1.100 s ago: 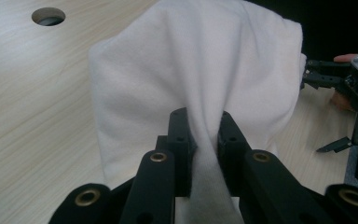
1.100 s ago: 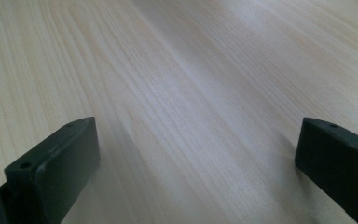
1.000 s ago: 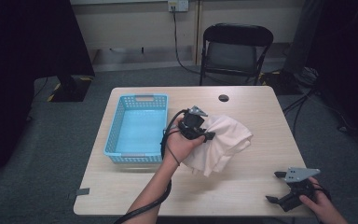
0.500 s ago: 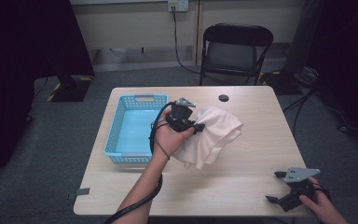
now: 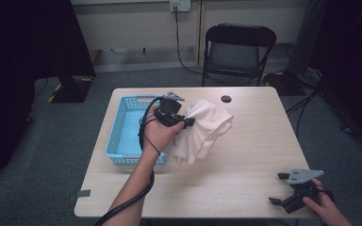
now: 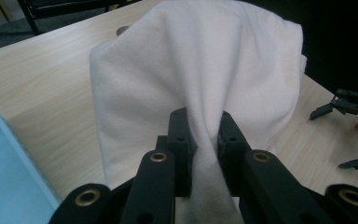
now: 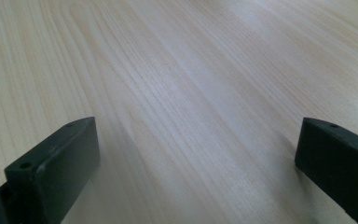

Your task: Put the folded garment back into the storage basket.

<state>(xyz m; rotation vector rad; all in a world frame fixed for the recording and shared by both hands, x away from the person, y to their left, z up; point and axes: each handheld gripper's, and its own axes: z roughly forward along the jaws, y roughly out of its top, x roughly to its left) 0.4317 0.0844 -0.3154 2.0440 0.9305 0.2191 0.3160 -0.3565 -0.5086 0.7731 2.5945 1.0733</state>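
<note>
My left gripper [image 5: 185,123] was clamped tight on a pinch of the white cloth [image 5: 202,129], which hung lifted just right of the blue basket [image 5: 122,127]; from above its lowest folds seemed to brush the table [image 5: 245,188], though I couldn't be sure. In the left gripper view the cloth [image 6: 196,79] bunched between both black jaws. My right gripper [image 5: 280,189] rested well away from the basket, at the table's near right corner, jaws spread wide with nothing between them.
</note>
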